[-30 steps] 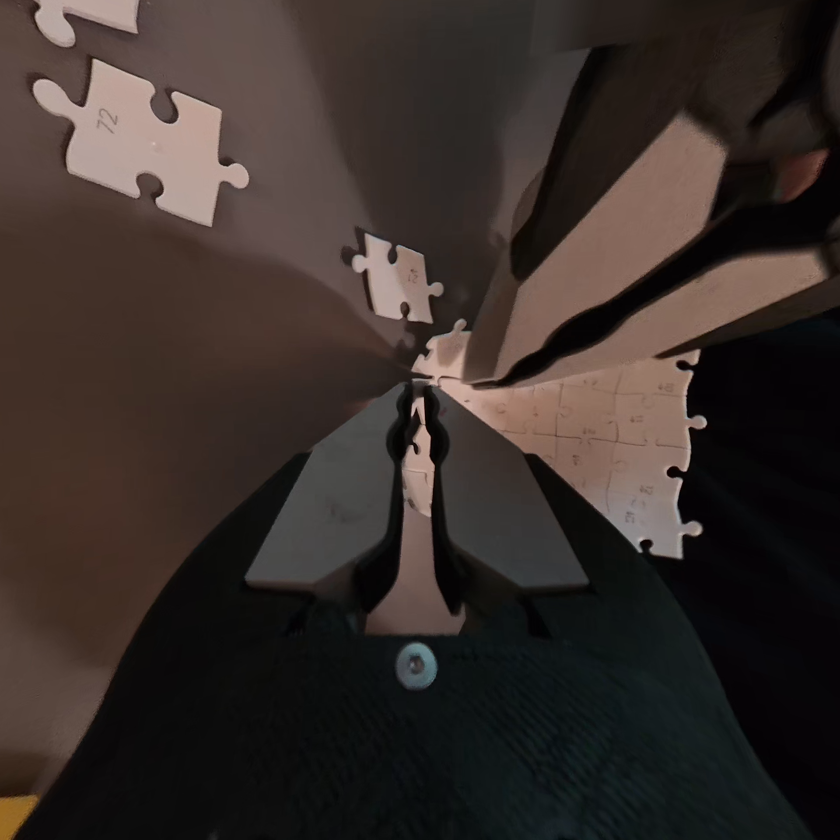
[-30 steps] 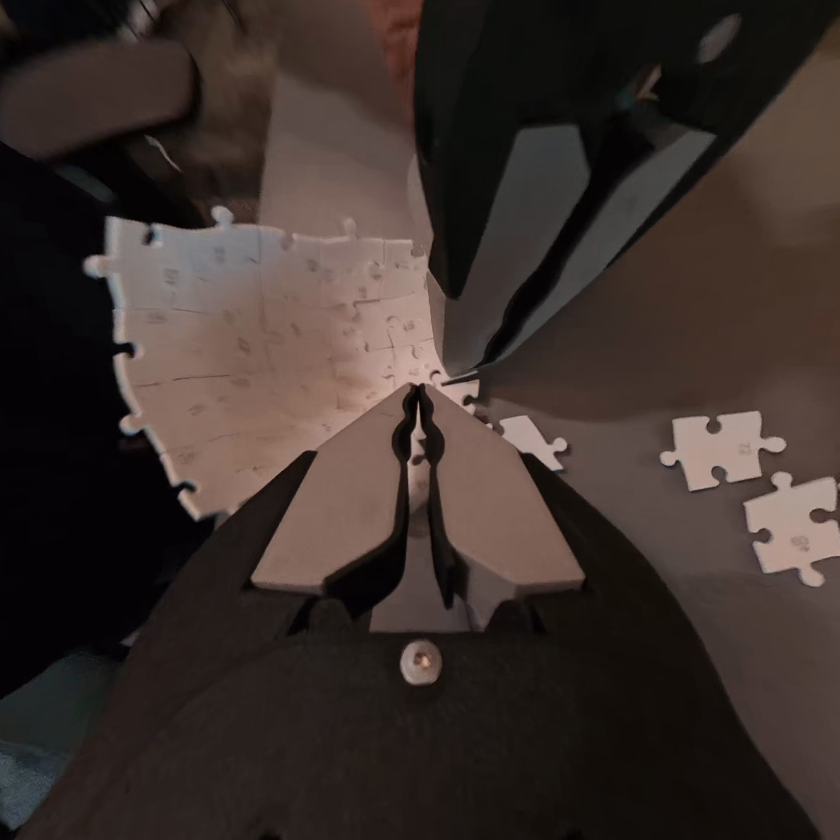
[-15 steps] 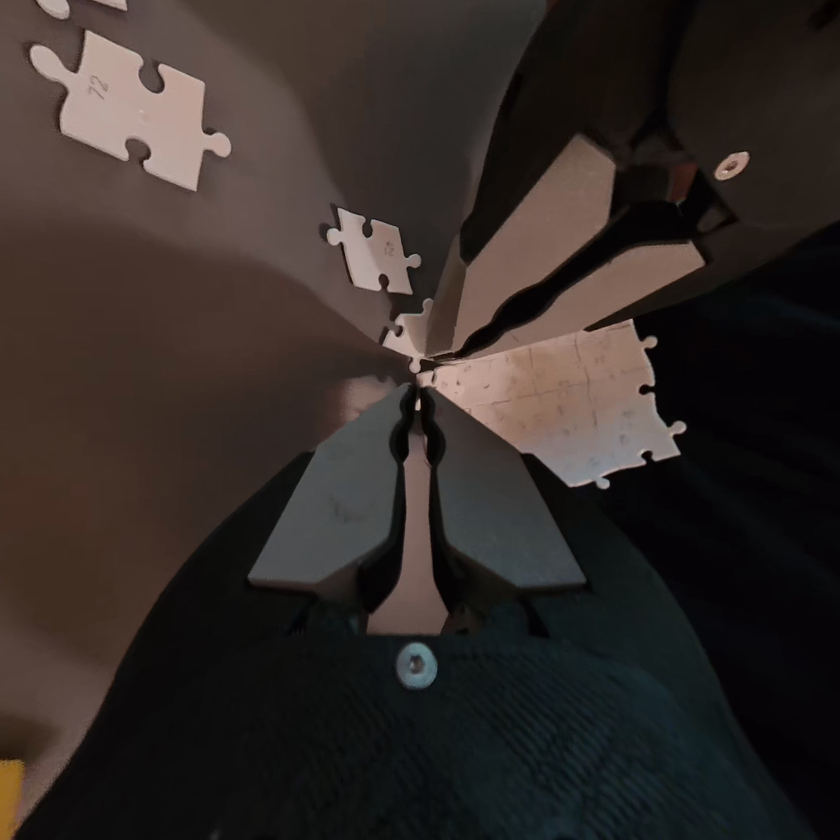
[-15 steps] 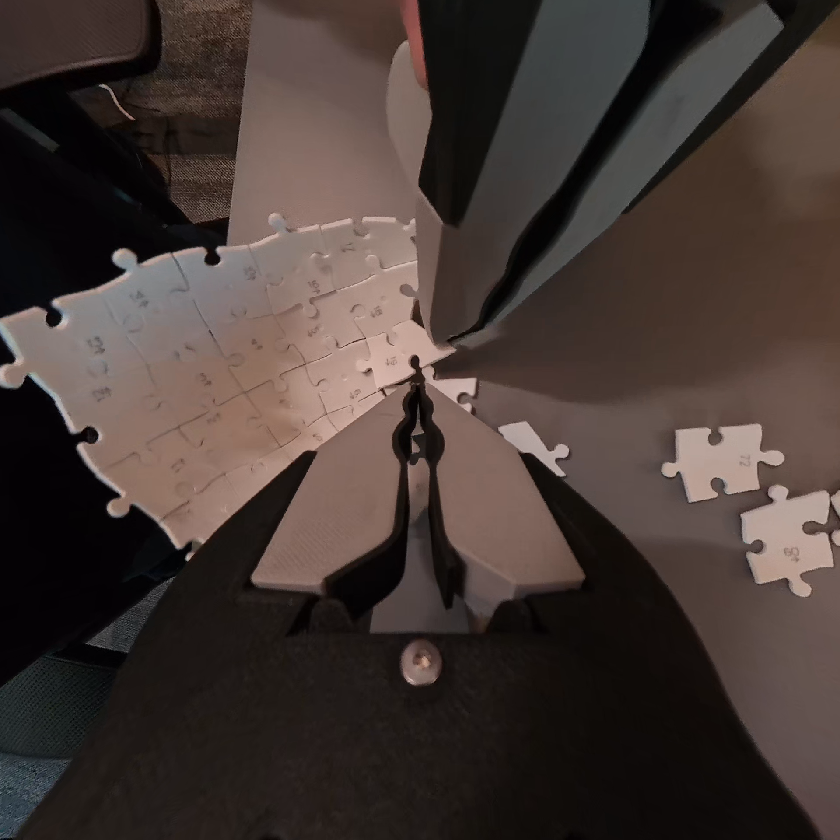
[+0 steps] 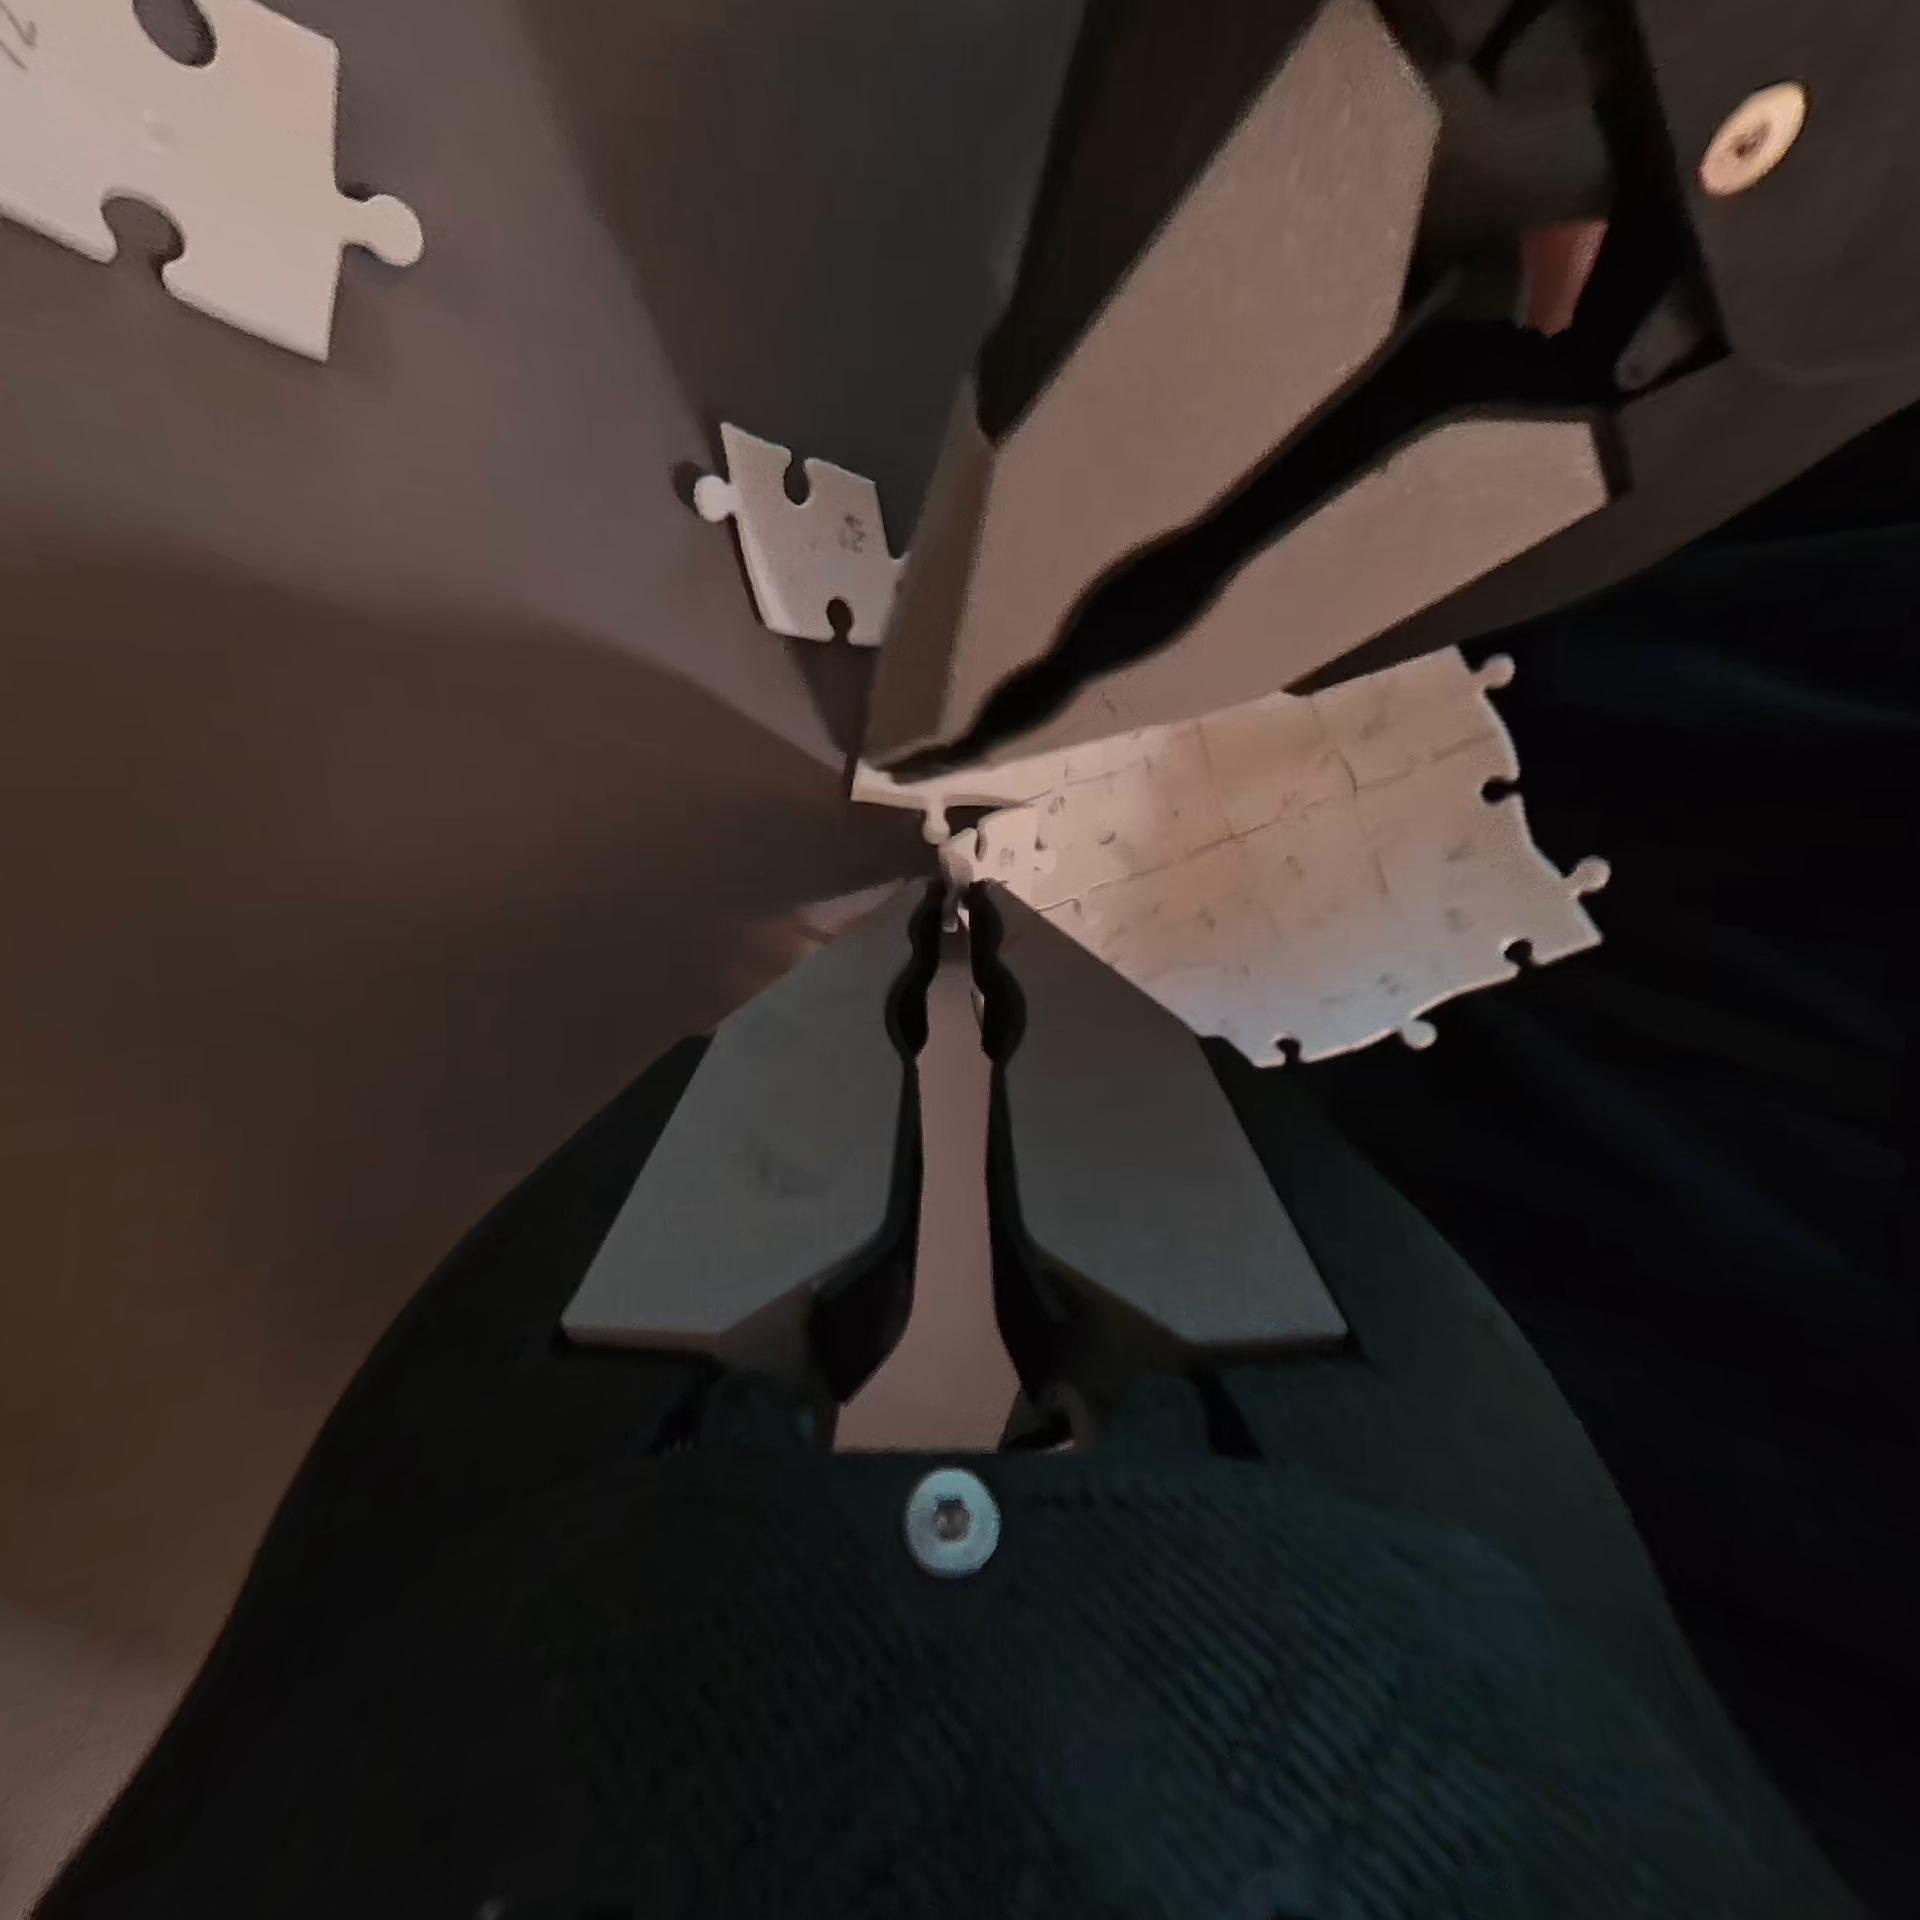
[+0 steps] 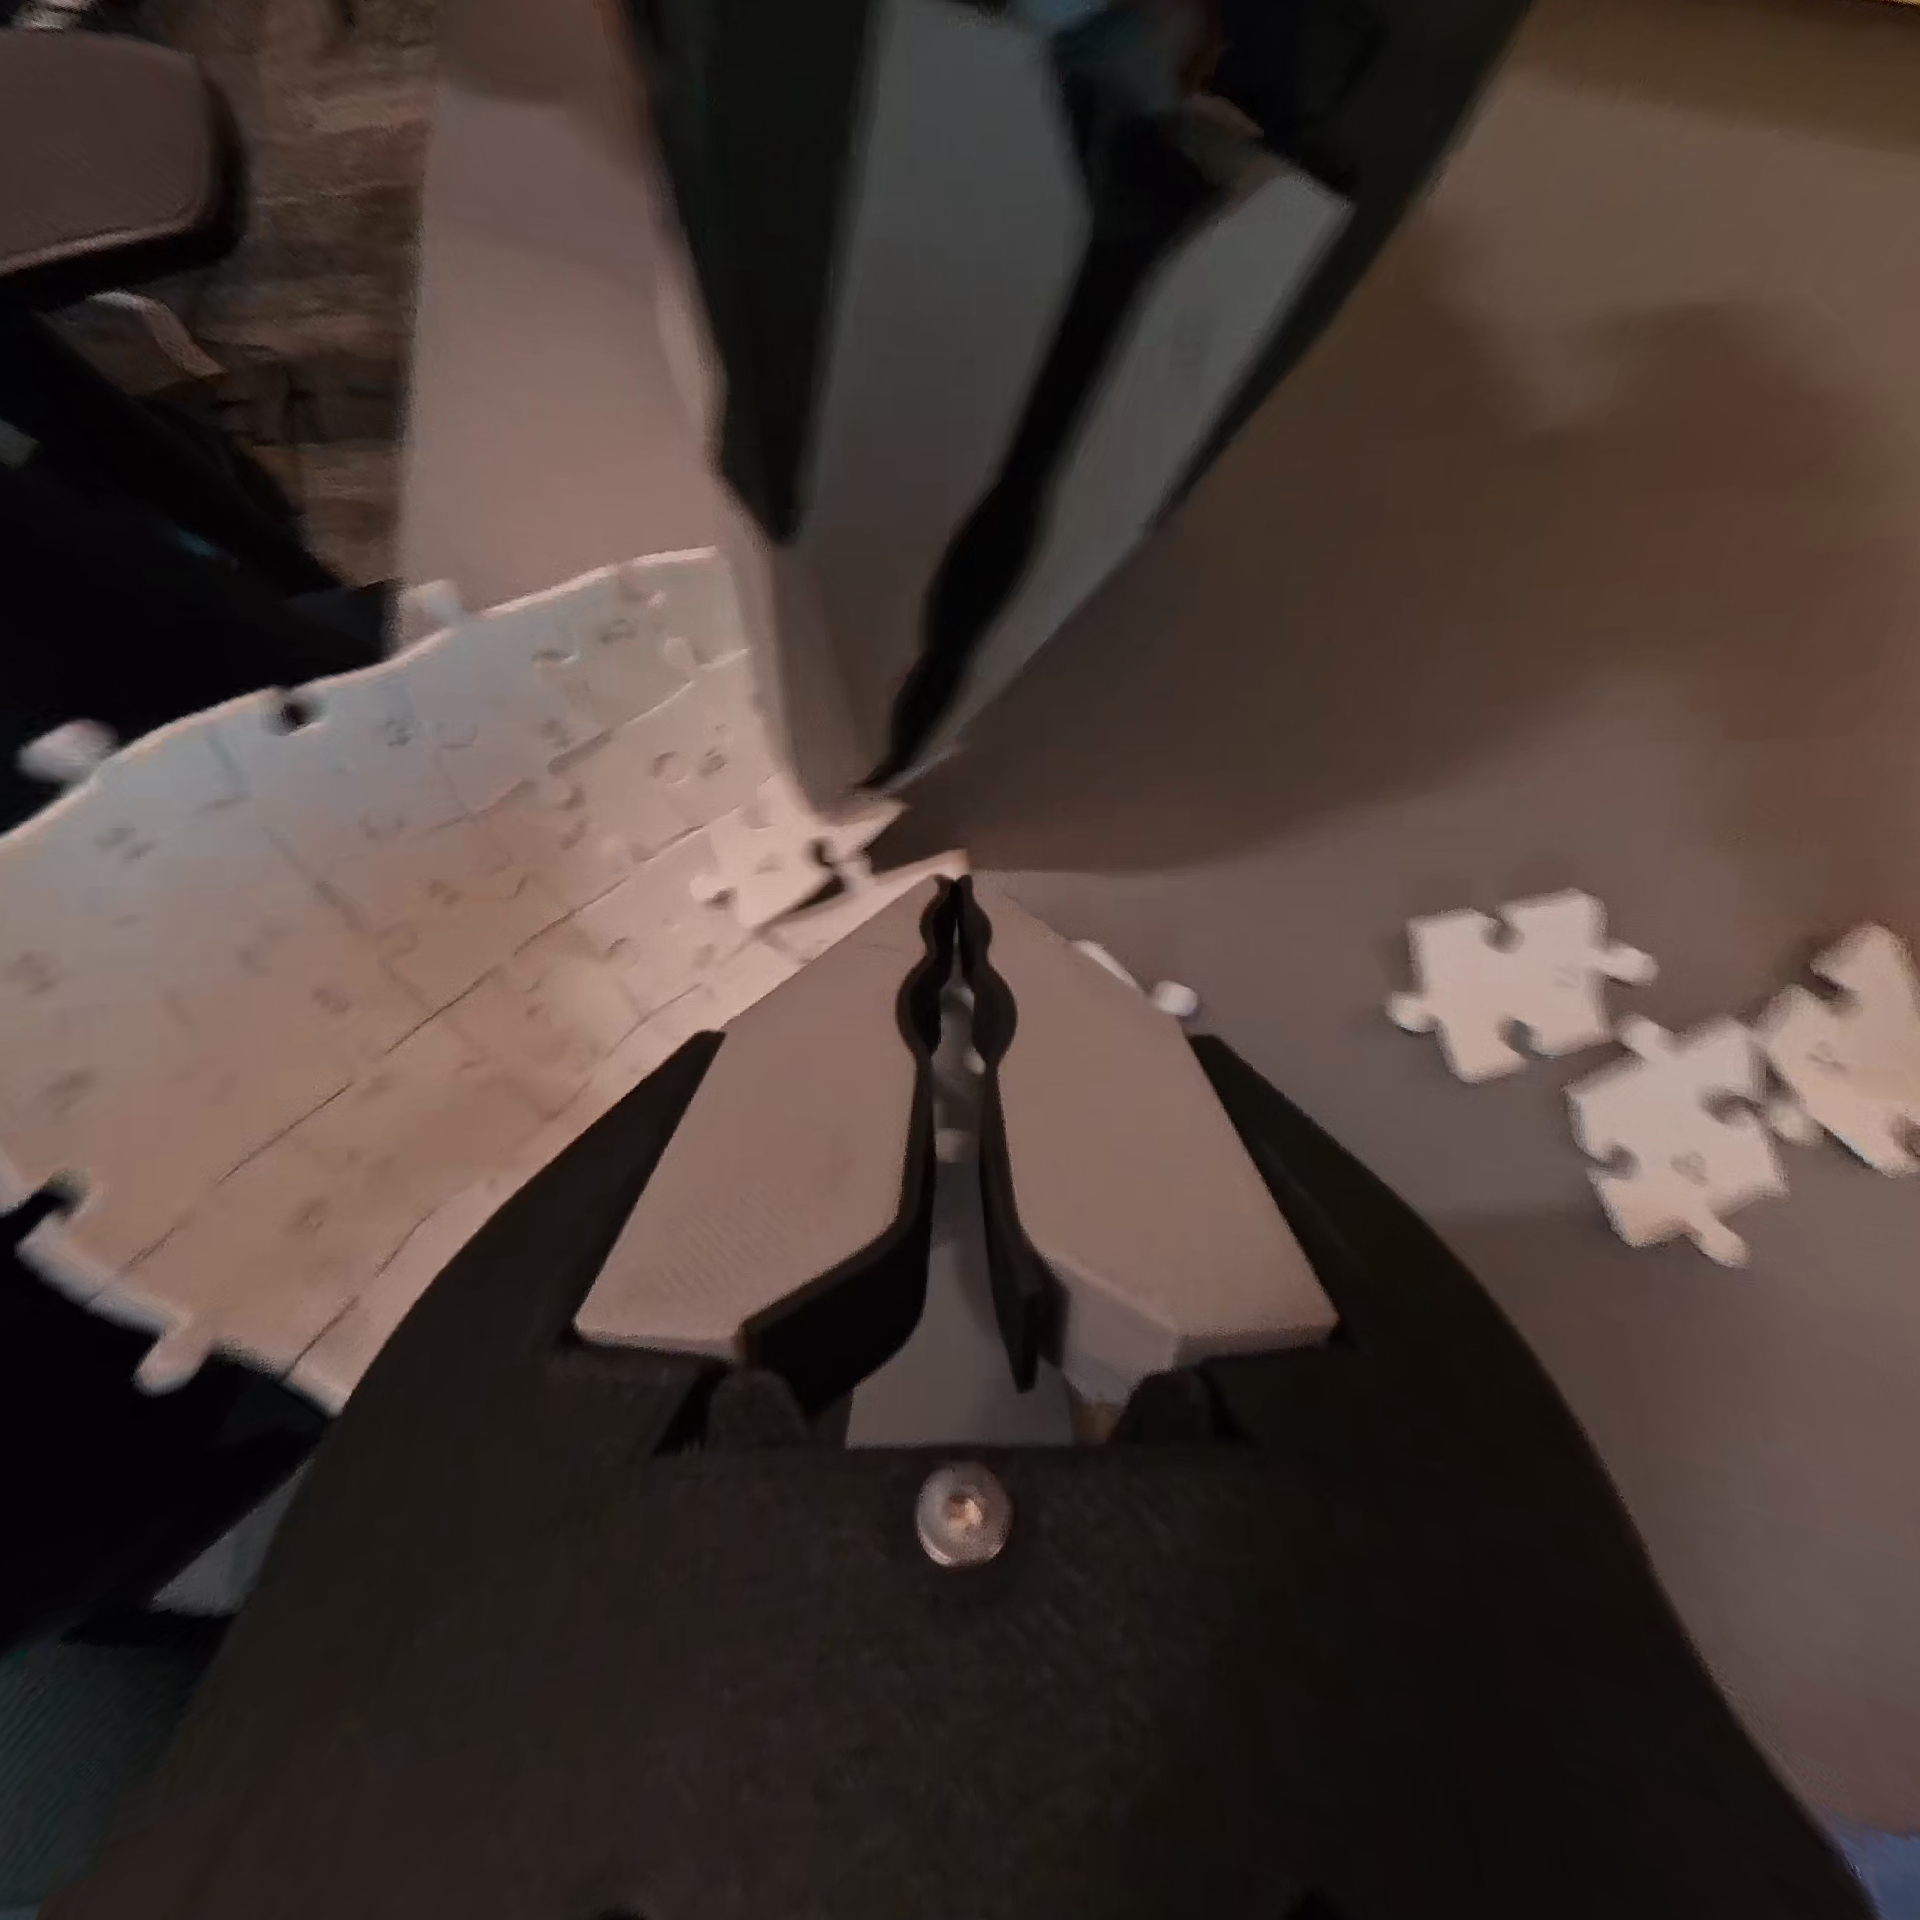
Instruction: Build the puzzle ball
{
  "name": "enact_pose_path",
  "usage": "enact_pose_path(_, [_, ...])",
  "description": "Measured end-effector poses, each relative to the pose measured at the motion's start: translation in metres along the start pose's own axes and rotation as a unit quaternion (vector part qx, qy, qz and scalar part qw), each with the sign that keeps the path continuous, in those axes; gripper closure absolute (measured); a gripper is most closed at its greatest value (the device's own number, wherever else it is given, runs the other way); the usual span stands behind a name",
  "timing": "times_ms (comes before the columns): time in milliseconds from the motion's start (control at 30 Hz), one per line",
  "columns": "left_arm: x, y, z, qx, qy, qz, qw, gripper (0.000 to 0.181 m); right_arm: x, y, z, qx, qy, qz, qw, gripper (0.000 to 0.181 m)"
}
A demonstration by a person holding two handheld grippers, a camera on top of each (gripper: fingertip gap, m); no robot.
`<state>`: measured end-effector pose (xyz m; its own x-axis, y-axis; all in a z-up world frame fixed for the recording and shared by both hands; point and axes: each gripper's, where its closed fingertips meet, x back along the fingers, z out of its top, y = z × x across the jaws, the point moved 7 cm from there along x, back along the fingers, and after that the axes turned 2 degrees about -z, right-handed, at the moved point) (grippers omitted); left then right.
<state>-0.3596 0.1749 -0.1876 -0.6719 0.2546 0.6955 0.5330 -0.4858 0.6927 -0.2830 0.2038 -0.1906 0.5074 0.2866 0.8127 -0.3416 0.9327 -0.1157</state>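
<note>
Loose pieces [image 5: 208,156] slid toward upper left as both grippers closed in. Left gripper [image 5: 954,902] pinches corner of assembled puzzle sheet [image 5: 1299,873]; right gripper [image 5: 883,764] clamps single piece [image 5: 904,787] against that corner, above grey table [image 5: 312,831].

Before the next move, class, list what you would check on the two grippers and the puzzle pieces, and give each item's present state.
1. Left gripper clamped on a corner of the assembled panel: ok.
2. Right gripper shut on the held piece: ok.
3. Held piece's tab lined up with the panel's edge: cannot tell, too blurred.
4. Held piece seated in the panel: not ok, a dark gap shows between them.
5. Spare pieces lying flat on the table, ready to pick: ok.
</note>
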Motion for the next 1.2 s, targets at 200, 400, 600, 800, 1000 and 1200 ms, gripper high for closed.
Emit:
enact_pose_path(200, [0.000, 0.003, 0.005, -0.012, 0.008, 0.006, 1.000, 0.180, 0.021, 0.012, -0.007, -0.020, 0.048, -0.054, 0.997, 0.181])
enact_pose_path(400, [-0.003, 0.002, 0.004, -0.012, 0.022, -0.007, 1.000, 0.181, 0.035, -0.004, -0.002, -0.031, 0.097, 0.062, 0.993, 0.181])
enact_pose_path(600, [-0.002, 0.002, 0.002, -0.033, 0.037, -0.003, 0.999, 0.181, 0.025, 0.010, -0.014, -0.075, 0.048, 0.028, 0.996, 0.178])
enact_pose_path(800, [-0.005, 0.003, -0.005, -0.055, 0.021, -0.024, 0.998, 0.181, 0.024, 0.014, -0.010, -0.109, 0.073, 0.073, 0.989, 0.167])
enact_pose_path(1000, [-0.007, -0.002, -0.010, -0.091, 0.013, -0.067, 0.994, 0.181, 0.038, 0.025, -0.013, -0.113, 0.120, 0.051, 0.985, 0.165])
enact_pose_path(1200, [-0.011, -0.009, -0.014, -0.115, 0.025, -0.104, 0.988, 0.179, 0.025, 0.013, -0.009, -0.066, 0.104, 0.070, 0.990, 0.163])
